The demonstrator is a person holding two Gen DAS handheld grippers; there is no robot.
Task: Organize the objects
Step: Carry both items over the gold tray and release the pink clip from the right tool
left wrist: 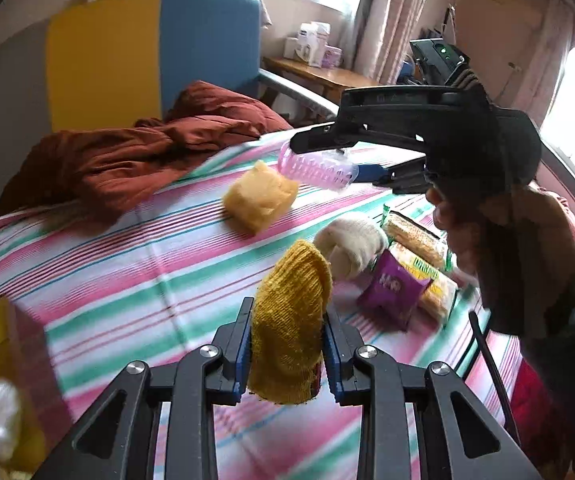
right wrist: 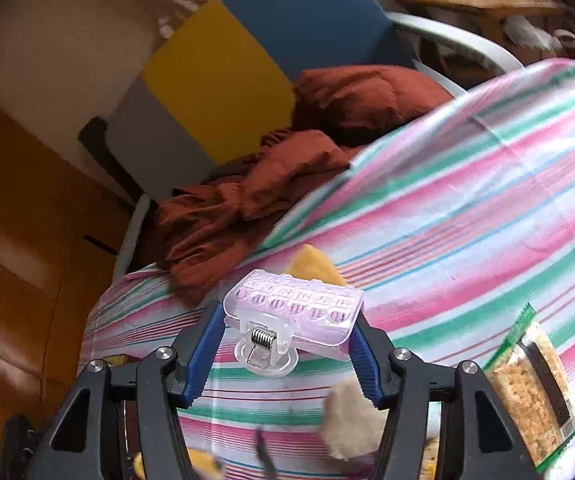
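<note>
Left gripper (left wrist: 287,344) pinches a mustard-yellow knitted glove (left wrist: 289,320) above the striped sheet (left wrist: 127,264); floppy, may slip out. Right gripper (right wrist: 287,344) clamps a translucent pink plastic clip (right wrist: 293,312) by its ends; could twist free.

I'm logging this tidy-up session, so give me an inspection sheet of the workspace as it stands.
Surface: bed under pink, green and white striped sheet.
Job's things: mustard knitted sock; translucent pink plastic clip; cream knitted glove; yellow sponge block; purple snack packet; clear cracker packs.
Clutter: crumpled rust-red cloth.
Grippers: left gripper shut on sock; right gripper shut on clip.
Cables: nothing seen.
Surroundings: yellow-and-blue headboard, curtained window, wooden side table.
</note>
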